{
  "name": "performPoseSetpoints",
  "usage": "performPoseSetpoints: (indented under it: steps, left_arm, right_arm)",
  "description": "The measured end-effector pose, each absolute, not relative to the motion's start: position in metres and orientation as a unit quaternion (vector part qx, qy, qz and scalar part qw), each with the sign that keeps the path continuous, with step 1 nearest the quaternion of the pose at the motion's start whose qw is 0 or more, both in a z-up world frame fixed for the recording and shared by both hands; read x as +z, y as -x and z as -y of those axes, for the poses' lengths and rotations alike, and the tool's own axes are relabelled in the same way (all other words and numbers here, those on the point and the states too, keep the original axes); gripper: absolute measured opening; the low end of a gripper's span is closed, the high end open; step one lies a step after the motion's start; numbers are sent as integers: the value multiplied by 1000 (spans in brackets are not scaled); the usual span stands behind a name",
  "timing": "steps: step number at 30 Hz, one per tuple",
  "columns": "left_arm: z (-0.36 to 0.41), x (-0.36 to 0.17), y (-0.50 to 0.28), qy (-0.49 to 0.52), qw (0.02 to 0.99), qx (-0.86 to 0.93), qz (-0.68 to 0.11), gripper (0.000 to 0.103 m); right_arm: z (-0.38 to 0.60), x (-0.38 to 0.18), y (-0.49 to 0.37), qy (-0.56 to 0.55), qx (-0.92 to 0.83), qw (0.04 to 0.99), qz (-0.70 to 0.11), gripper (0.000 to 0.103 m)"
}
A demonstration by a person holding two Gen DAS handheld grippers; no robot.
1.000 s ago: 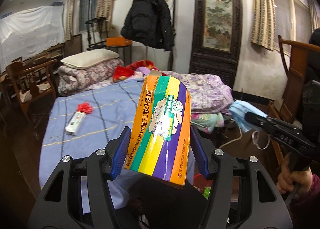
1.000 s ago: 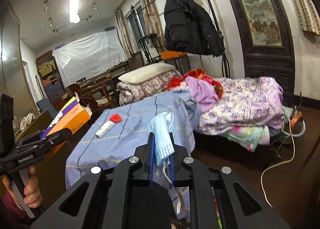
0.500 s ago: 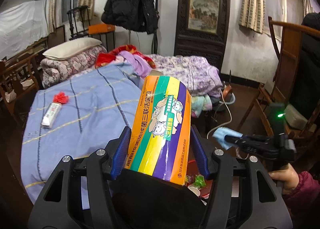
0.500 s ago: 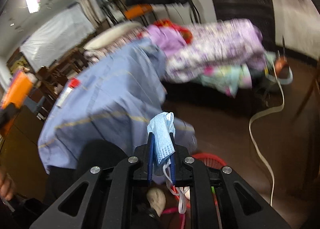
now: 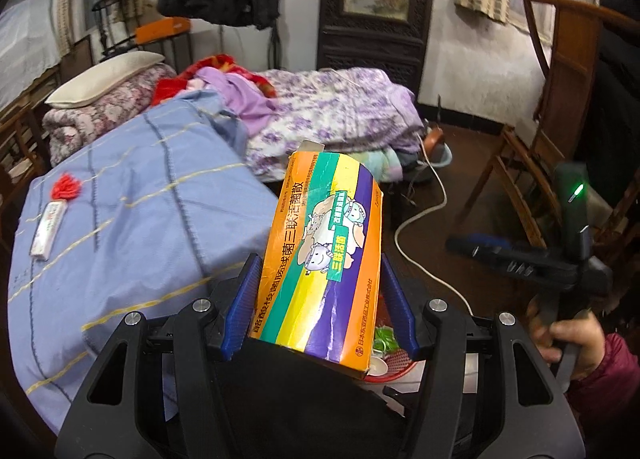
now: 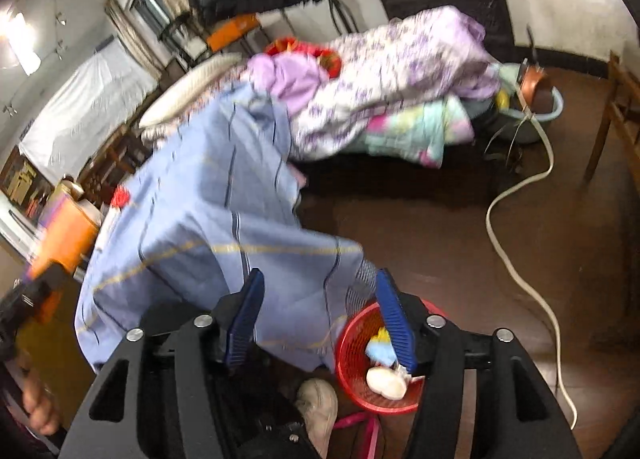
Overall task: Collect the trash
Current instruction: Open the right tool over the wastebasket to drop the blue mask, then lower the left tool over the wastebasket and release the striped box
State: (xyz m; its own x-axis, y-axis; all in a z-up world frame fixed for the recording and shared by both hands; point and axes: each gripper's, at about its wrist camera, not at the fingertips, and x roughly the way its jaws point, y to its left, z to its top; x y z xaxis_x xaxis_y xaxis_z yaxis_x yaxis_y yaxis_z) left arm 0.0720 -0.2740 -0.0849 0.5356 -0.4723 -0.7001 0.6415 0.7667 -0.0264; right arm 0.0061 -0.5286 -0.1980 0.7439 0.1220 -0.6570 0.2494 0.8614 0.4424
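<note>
- The blue bedspread (image 6: pixel 208 219) covers the bed, one corner hanging just beside the red basket (image 6: pixel 352 343) on the dark floor.
- The left gripper (image 5: pixel 320 299) is clamped on a striped medicine box (image 5: pixel 324 255), held upright over the bedspread's near edge.
- The right gripper (image 6: pixel 320 319) has just been opening; its jaws stand apart with nothing between them, above the basket's rim.
- The blue face mask (image 6: pixel 380 351) lies inside the basket beside a pale rounded lump.
- A small white packet (image 5: pixel 48 231) with a red tassel lies on the bedspread, well apart from the basket.
</note>
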Motion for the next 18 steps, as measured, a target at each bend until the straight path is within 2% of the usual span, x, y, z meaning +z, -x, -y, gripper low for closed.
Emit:
performPoseSetpoints:
  steps: [11,18]
  left_arm:
    - [353,-123,-77,-174,821,-374,-395,59]
    - [386,-143,-75,-208,800,-388,-407,69]
  right_arm:
    - [563,-178,13,-279,-52,907,-312,64]
    - [577,-191,14,-301,-59,897,-320,64]
